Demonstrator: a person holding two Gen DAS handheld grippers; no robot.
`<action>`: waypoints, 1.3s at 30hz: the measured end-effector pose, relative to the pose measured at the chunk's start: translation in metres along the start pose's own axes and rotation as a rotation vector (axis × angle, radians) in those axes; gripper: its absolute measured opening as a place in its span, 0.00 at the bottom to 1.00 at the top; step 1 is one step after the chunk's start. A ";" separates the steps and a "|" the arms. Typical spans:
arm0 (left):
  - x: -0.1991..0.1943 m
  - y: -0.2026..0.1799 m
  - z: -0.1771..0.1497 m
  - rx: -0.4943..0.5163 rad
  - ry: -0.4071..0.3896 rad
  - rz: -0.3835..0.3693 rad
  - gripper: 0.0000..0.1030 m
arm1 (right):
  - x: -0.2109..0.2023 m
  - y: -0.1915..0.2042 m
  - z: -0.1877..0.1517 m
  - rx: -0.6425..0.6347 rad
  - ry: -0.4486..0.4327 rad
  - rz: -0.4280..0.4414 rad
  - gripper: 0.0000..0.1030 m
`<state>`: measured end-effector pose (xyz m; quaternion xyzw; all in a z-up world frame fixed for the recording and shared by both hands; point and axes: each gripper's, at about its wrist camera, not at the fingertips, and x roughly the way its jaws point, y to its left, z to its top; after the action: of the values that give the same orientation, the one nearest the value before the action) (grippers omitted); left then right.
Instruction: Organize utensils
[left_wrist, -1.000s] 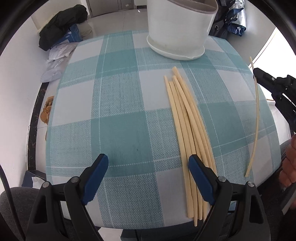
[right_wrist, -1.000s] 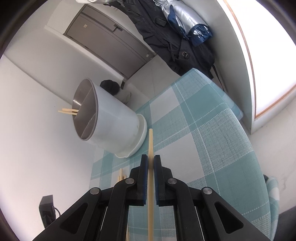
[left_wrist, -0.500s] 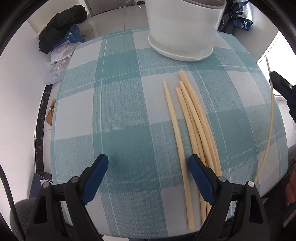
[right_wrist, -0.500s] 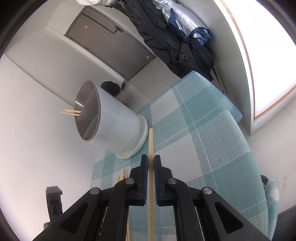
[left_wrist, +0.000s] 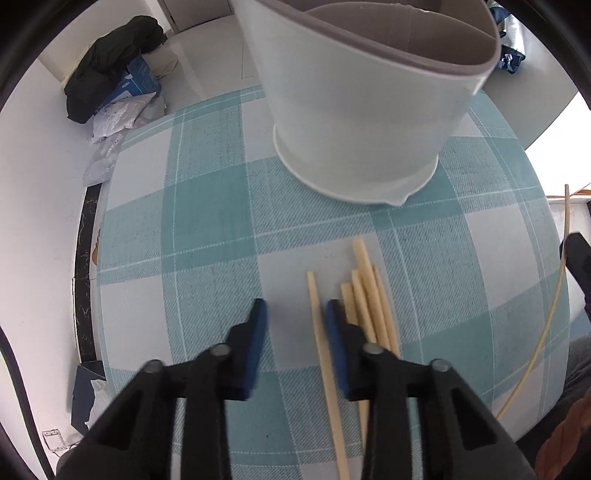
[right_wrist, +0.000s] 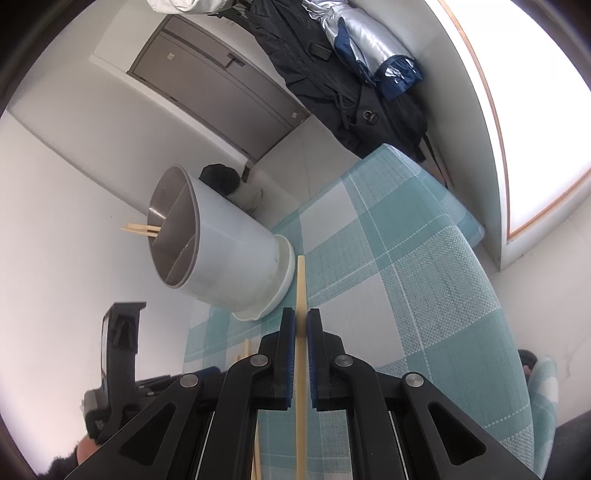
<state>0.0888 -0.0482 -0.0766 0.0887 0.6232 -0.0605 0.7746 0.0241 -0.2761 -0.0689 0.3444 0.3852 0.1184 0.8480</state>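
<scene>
Several pale chopsticks (left_wrist: 369, 295) lie bunched on the teal checked tablecloth (left_wrist: 207, 221). One single chopstick (left_wrist: 316, 314) lies apart, to their left. My left gripper (left_wrist: 295, 308) points down over it and its jaws are closing. The single chopstick lies between them, close to the right finger; the left finger stands clear of it. A white utensil holder (left_wrist: 362, 122) with grey dividers stands just beyond. My right gripper (right_wrist: 301, 317) is shut on another chopstick (right_wrist: 301, 288), held above the table. Two chopsticks (right_wrist: 140, 229) stick out of the holder (right_wrist: 229, 254).
A black bag (left_wrist: 110, 66) and white plastic packets (left_wrist: 118, 114) lie on the floor past the table's far left edge. Dark coats (right_wrist: 332, 74) hang by a grey door (right_wrist: 221, 85). A bright window (right_wrist: 535, 110) is on the right.
My left gripper has moved toward the holder and its jaws have narrowed from wide open to around the single chopstick. The right gripper and its chopstick have stayed still.
</scene>
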 end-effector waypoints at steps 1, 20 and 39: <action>0.001 0.000 0.002 -0.005 0.012 -0.012 0.09 | 0.001 0.000 0.001 0.001 0.005 0.004 0.05; -0.078 0.002 -0.037 -0.008 -0.340 -0.119 0.01 | -0.024 0.041 -0.013 -0.187 -0.095 0.012 0.05; -0.125 0.032 -0.072 -0.096 -0.588 -0.265 0.01 | -0.053 0.121 -0.061 -0.556 -0.217 0.008 0.05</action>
<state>-0.0009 -0.0039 0.0326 -0.0509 0.3812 -0.1543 0.9101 -0.0487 -0.1817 0.0148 0.1110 0.2437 0.1854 0.9455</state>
